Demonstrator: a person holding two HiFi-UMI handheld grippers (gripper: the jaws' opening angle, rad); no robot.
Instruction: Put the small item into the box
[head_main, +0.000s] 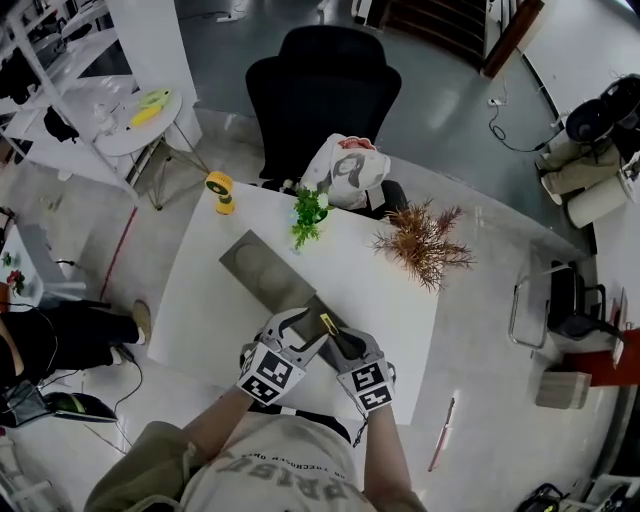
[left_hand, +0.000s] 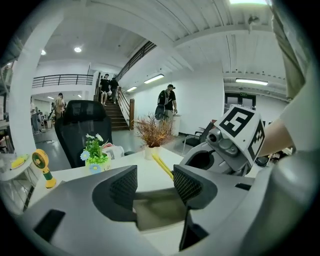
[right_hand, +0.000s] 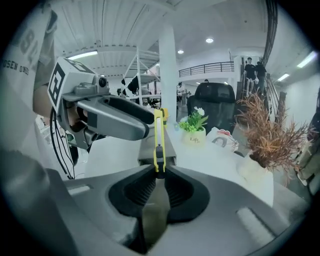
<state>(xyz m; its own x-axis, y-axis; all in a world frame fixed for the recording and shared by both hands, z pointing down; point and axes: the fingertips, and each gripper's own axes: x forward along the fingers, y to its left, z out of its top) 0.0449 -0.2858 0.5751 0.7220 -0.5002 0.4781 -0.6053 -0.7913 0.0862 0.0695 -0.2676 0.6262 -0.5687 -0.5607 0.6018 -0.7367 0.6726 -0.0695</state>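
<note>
A flat grey box (head_main: 262, 268) lies on the white table (head_main: 400, 300), its near end just ahead of both grippers. A thin yellow item with a black middle piece (right_hand: 159, 142) sticks out forward over the box's near end, and my right gripper (right_hand: 159, 174) is shut on its base. The head view shows that item (head_main: 327, 323) between the two grippers. My left gripper (left_hand: 155, 186) stands open with nothing between its pads, and the box (left_hand: 157, 210) shows beyond the gap. The right gripper (left_hand: 225, 145) sits close on its right.
A small green potted plant (head_main: 308, 212) and a dried brown plant (head_main: 425, 242) stand at the table's far side. A yellow hand fan (head_main: 220, 190) stands at the far left corner. A black office chair (head_main: 320, 90) carries a white bag (head_main: 350, 170). People stand in the background.
</note>
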